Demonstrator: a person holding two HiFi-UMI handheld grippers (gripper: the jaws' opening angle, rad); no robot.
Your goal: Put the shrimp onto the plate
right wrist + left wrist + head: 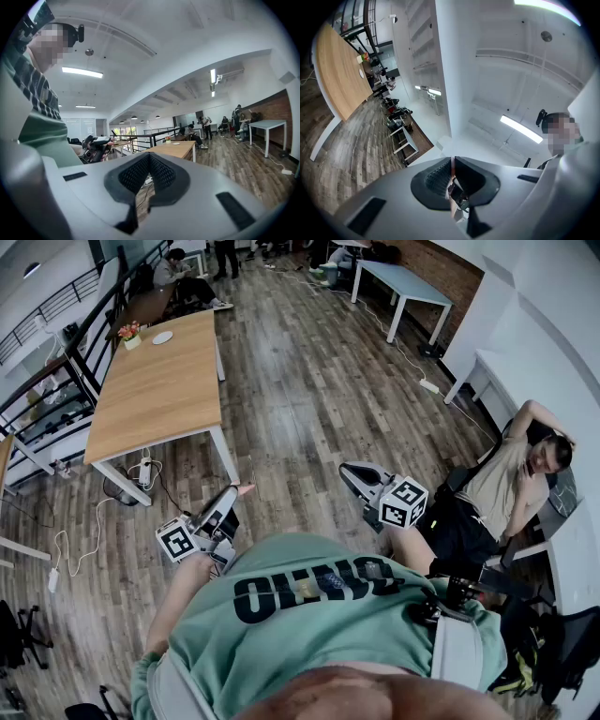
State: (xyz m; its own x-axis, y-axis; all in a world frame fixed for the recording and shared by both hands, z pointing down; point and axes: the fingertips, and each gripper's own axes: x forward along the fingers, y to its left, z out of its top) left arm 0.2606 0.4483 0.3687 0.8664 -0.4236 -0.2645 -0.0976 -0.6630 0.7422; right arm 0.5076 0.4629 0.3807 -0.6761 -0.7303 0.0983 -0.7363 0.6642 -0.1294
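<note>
My left gripper [232, 495] is held at waist height over the wooden floor, shut on a thin pink piece that looks like the shrimp [246, 489]. In the left gripper view the shrimp [451, 165] shows as a pale pink sliver pinched between the dark pads, with the left gripper [452, 161] aimed up at the ceiling. My right gripper [349, 472] hangs to the right, shut with nothing in it; its tips [149, 155] meet. A small white plate [162, 337] lies far off on the long wooden table [159, 399], also seen as the plate [176, 143] in the right gripper view.
A flower pot [130, 336] stands beside the plate. A person [511, 479] sits at the right, close to my right gripper. A black railing [56, 362] runs along the left, cables [75, 540] lie on the floor, and white tables [403, 282] stand at the back.
</note>
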